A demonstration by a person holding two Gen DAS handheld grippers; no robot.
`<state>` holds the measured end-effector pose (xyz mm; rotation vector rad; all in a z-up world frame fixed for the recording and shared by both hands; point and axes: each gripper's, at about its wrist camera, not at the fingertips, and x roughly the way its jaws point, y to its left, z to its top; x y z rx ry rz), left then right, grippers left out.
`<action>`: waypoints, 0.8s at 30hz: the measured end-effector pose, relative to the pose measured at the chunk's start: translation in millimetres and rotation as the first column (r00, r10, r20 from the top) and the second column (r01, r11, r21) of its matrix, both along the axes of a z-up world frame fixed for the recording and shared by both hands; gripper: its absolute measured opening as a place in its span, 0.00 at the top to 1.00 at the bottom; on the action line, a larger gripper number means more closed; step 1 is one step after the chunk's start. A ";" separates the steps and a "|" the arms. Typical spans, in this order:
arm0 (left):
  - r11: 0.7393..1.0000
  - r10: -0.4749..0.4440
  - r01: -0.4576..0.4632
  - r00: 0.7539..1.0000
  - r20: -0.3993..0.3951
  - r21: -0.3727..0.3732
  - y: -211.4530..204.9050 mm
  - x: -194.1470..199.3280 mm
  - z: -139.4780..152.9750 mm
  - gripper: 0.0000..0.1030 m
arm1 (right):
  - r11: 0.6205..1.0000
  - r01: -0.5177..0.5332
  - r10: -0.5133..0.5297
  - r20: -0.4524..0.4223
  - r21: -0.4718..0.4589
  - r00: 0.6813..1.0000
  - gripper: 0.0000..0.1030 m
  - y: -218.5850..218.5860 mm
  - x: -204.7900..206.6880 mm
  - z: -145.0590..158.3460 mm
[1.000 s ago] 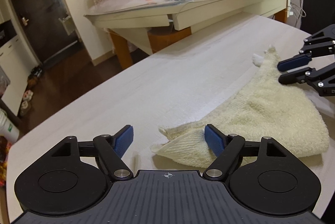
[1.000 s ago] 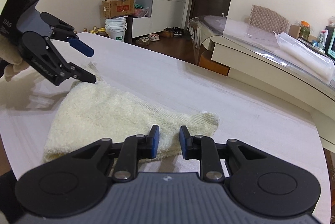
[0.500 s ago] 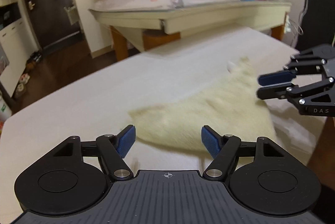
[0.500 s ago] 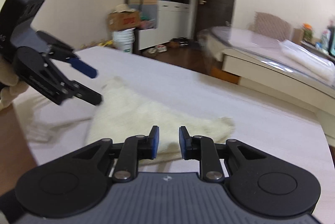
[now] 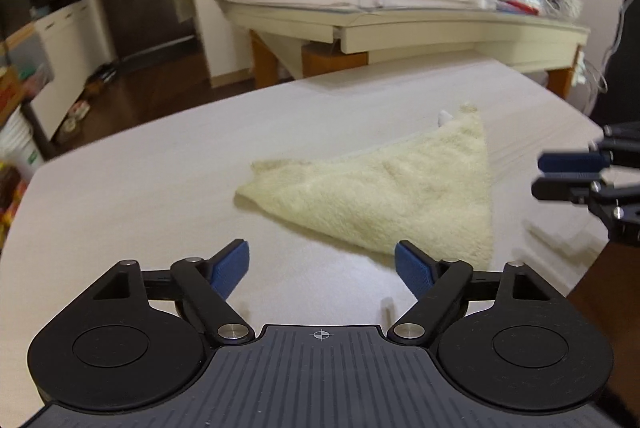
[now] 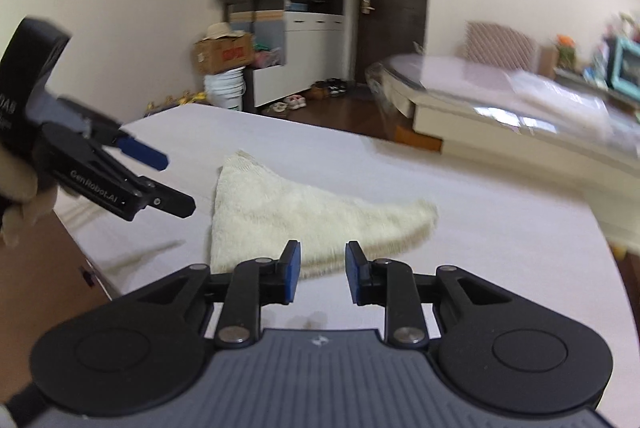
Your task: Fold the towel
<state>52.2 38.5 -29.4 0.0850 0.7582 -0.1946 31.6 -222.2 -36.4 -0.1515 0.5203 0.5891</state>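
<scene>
One cream towel (image 5: 384, 196) is lying folded into a triangle on the pale table (image 5: 160, 168), with two grippers hovering near it.

The left gripper (image 5: 322, 266) is standing wide, its jaws having just been opening with nothing between them (the towel lies beyond its tips). The right gripper (image 6: 320, 270) is sitting partly open, also just widening, gripping nothing. A white bucket (image 6: 224, 88) is holding a cardboard box (image 6: 224, 54).

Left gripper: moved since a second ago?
Yes. The left gripper has backed away from the towel, which earlier lay between its fingers; now they are open over bare table.
</scene>
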 end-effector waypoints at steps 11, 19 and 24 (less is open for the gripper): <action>0.990 0.118 -0.115 0.992 0.034 -0.083 -12.9 -37.8 -1.1 0.05 | 0.992 0.101 -0.101 -0.010 0.077 0.995 0.28 -21.1 -23.6 8.4; 0.990 0.127 -0.124 0.991 0.049 -0.073 -14.2 -51.8 4.4 0.03 | 0.990 0.104 -0.104 -0.002 0.094 0.995 0.22 -19.9 -32.4 13.0; 0.989 0.129 -0.125 0.990 0.049 -0.078 -13.0 -54.4 4.5 0.02 | 0.991 0.093 -0.094 -0.002 0.095 0.996 0.22 -15.4 -33.7 13.5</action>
